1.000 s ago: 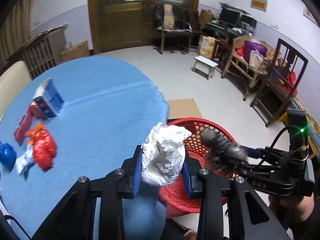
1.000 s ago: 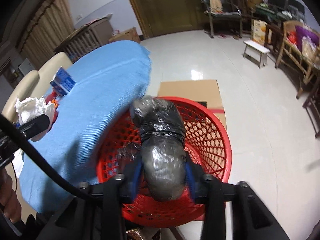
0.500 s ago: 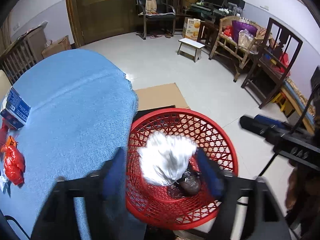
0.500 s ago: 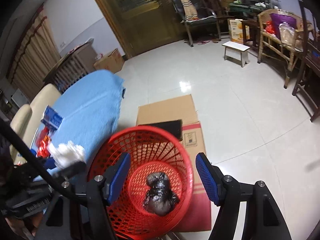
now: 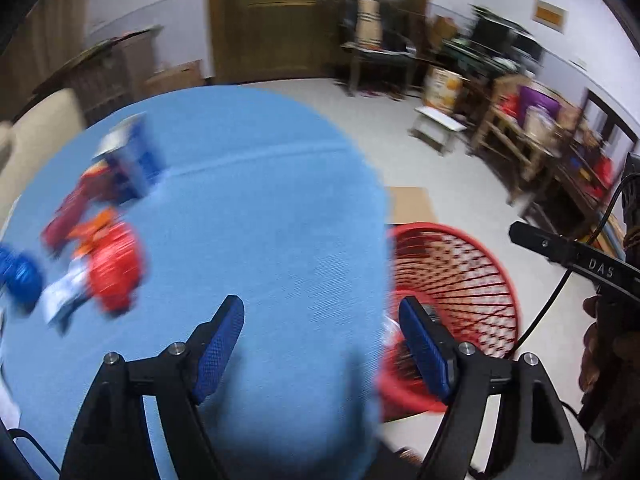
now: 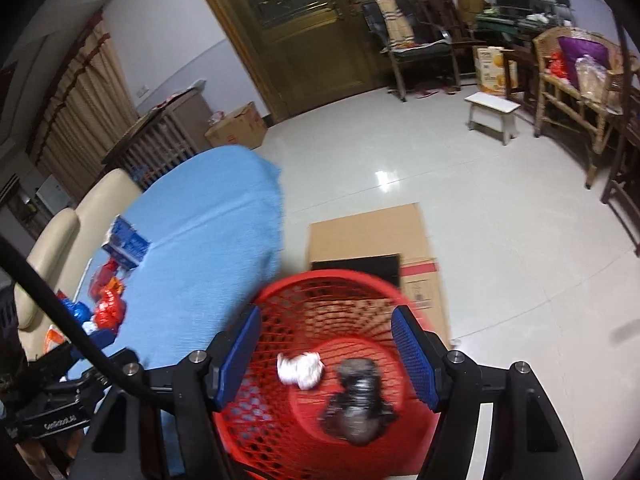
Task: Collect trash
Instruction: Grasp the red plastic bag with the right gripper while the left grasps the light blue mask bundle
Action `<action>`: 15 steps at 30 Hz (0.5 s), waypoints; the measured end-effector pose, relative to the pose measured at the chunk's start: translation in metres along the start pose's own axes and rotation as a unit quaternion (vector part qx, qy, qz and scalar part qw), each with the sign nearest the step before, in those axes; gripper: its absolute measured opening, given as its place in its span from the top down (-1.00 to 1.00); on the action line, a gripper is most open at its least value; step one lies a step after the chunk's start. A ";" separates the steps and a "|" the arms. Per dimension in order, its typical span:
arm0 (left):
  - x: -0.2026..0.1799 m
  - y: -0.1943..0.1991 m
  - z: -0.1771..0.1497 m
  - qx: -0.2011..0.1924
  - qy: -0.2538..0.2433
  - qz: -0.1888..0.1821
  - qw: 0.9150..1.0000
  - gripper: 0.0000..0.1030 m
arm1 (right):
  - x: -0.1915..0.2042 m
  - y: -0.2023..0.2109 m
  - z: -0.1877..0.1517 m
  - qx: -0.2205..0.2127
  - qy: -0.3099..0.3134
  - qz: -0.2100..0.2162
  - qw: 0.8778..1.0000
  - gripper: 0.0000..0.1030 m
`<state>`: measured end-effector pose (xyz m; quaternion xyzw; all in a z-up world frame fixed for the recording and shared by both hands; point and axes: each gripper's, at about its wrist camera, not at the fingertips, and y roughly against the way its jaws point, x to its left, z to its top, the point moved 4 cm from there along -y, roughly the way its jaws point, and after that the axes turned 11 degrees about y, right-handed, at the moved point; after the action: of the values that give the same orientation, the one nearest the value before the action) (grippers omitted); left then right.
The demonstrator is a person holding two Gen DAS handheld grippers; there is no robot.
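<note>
Blue cloth covers the round counter (image 5: 256, 208), the landmark for everything here. Off its right edge, on a pale tiled floor (image 6: 500, 208), stands a red mesh basket (image 6: 332, 292) just beside the counter, with flattened cardboard (image 6: 368, 236) under and behind it. Beyond the counter's far side are a wooden double door (image 6: 312, 32), a chair, a small white stool (image 6: 494, 114) and cluttered wooden furniture along the right wall. A cream seat back (image 6: 92, 208) sits at the counter's left edge.

My left tool (image 5: 320, 344) hangs over the counter's near right edge, its blue pads spread apart with nothing between them; its jaws have just been opening. My right tool (image 6: 326, 354) hangs above the basket, also spread and empty, its jaws likewise just opened.

The left view is smeared by motion. It shows trash on the counter's left part: a blue carton (image 5: 132, 164), a dark red wrapper (image 5: 68, 212), a bright red wrapper (image 5: 114, 272) and a blue wrapper (image 5: 18, 276). It shows the basket only from the side, contents unreadable.

The right view looks down into the basket and shows a white crumpled wad (image 6: 300, 370) and a dark plastic-wrapped bundle (image 6: 356, 404) lying side by side on its bottom. It also shows the same trash on the counter's left part, sharper.
</note>
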<state>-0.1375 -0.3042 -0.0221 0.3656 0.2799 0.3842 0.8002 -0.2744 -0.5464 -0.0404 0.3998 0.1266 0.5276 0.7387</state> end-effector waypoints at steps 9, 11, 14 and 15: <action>0.126 0.039 -0.024 -0.026 0.115 0.074 0.990 -0.56 | 0.123 -0.058 0.012 0.039 0.071 0.080 0.994 -0.38; 0.146 0.043 -0.027 -0.030 0.134 0.081 0.987 -0.56 | 0.153 -0.066 0.015 0.044 0.096 0.092 0.990 -0.38; 0.172 0.050 -0.027 -0.043 0.163 0.083 0.982 -0.56 | 0.194 -0.070 0.021 0.044 0.127 0.107 0.985 -0.38; 0.180 0.053 -0.027 -0.048 0.173 0.082 0.980 -0.56 | 0.204 -0.070 0.023 0.042 0.133 0.111 0.984 -0.38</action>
<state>-0.0803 -0.1236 -0.0257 0.2769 0.3644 0.5191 0.7218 -0.1290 -0.3855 -0.0286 0.3678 0.2005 0.6492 0.6348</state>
